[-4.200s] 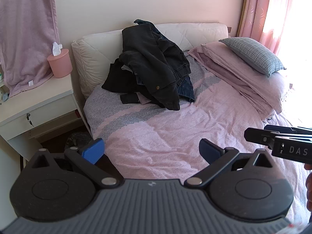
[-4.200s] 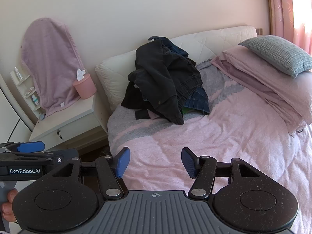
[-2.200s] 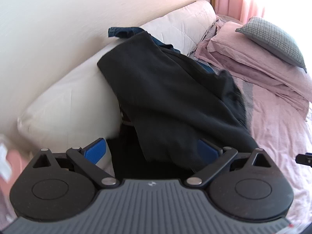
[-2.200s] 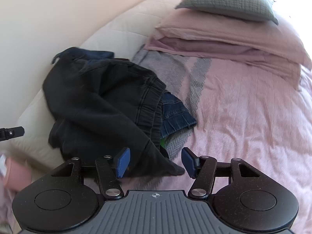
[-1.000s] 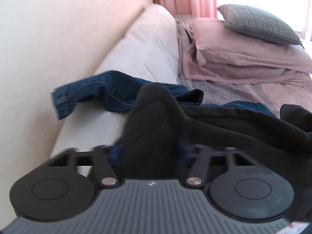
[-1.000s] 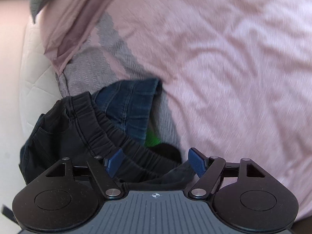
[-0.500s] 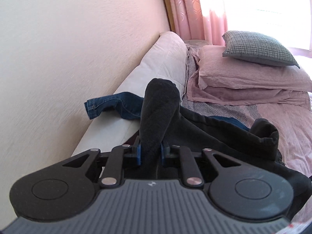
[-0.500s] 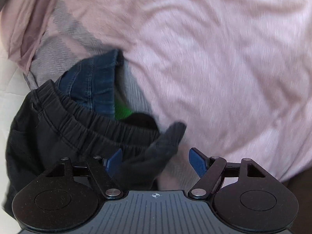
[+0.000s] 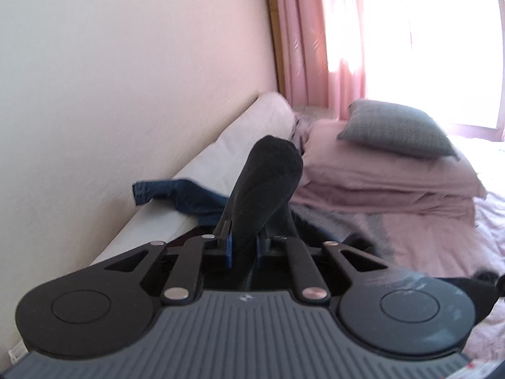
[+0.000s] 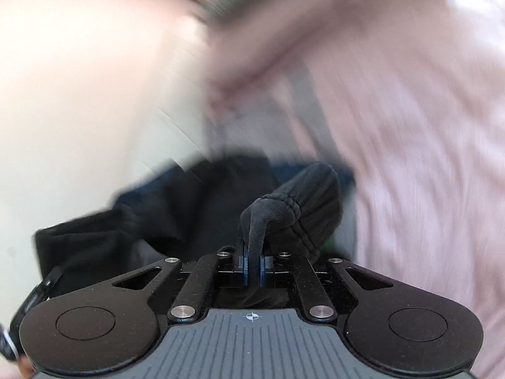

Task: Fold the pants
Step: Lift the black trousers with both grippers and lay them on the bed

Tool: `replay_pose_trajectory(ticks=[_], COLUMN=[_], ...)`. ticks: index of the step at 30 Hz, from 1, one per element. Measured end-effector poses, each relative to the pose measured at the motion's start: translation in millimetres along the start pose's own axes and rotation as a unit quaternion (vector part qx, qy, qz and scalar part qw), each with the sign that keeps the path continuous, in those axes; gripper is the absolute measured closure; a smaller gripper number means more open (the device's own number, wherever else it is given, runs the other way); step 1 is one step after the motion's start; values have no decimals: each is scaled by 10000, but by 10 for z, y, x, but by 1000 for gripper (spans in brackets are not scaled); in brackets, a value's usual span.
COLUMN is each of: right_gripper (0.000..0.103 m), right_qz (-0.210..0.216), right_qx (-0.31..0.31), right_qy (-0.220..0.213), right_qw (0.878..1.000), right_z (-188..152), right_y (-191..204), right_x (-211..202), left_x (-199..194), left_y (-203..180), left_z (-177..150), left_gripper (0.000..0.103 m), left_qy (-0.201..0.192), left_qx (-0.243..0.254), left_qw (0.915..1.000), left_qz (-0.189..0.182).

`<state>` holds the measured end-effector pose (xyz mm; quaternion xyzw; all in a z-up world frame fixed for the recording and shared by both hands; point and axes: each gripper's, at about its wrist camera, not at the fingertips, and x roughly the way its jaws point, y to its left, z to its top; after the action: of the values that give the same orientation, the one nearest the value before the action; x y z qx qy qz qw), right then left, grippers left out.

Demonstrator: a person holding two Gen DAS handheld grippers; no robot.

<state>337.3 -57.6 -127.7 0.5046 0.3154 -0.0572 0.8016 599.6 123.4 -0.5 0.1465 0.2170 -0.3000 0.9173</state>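
The black pants [image 9: 266, 177] rise in a bunched fold between the blue pads of my left gripper [image 9: 243, 248], which is shut on them. In the right wrist view my right gripper [image 10: 252, 267] is shut on another part of the black pants [image 10: 303, 202], near a ribbed elastic edge. More black cloth [image 10: 132, 230] trails to the left below it. Blue jeans [image 9: 176, 194] lie behind on the white headboard cushion [image 9: 221, 154]. The right wrist view is blurred by motion.
Stacked pink pillows [image 9: 388, 183] with a grey checked pillow [image 9: 397, 132] on top sit at the head of the bed. The pink bedspread [image 10: 426, 158] stretches to the right. A cream wall [image 9: 126, 79] stands close on the left, and pink curtains [image 9: 315, 38] hang by the window.
My right gripper has shut on the black pants; half a second ago it was open. My left gripper keeps its hold and has lifted the cloth higher, away from the pile.
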Motion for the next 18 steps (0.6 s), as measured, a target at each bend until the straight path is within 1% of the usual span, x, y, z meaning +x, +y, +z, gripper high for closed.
replay_pose_trajectory(ticks=[2,5,7,9,11,14,15,17,18], right_gripper=[101,101,101,101,101,101,101,100,95], right_qz=[223,468,465,396,265,54,8,-233,-389], right_qx=[-361,-601,-812,-997,-1123,-1224,-1246,-1268,-1280], right_qy=[-609,-1416,-1915,-2340,-2804,-3421,-3541,-3780,-3854], right_qw=[9972,9870,9770,9663,9529,9317,9269,9168,9130], right_z=[86,274,386,489,586,700,738,763,757], right_y=[114,174,180,137,38,-213,-309,-549,-719], right_x=[-426,-1085,-1519,-1922,-2361,-3067,-3275,-3717,-3962], left_x=[-176,-438,-607,-730,-840,-992,-1039,-1146,-1196], left_y=[-192,-594,-962,-1399,-1906,-2743,-3039,-3675,-3992], left_z=[120,307,410,496,556,650,675,680,671], left_gripper=[94,94,94,94,94,94,94,94,94], left_qy=[-148,-403,-576,-661,-790,-925,-941,-967,-947], left_qx=[41,232,410,539,664,727,725,717,709], left_qw=[9998,9974,9934,9874,9794,9633,9571,9441,9371], left_qz=[-157,-557,-900,-1335,-1737,-2411,-2641,-3070,-3285])
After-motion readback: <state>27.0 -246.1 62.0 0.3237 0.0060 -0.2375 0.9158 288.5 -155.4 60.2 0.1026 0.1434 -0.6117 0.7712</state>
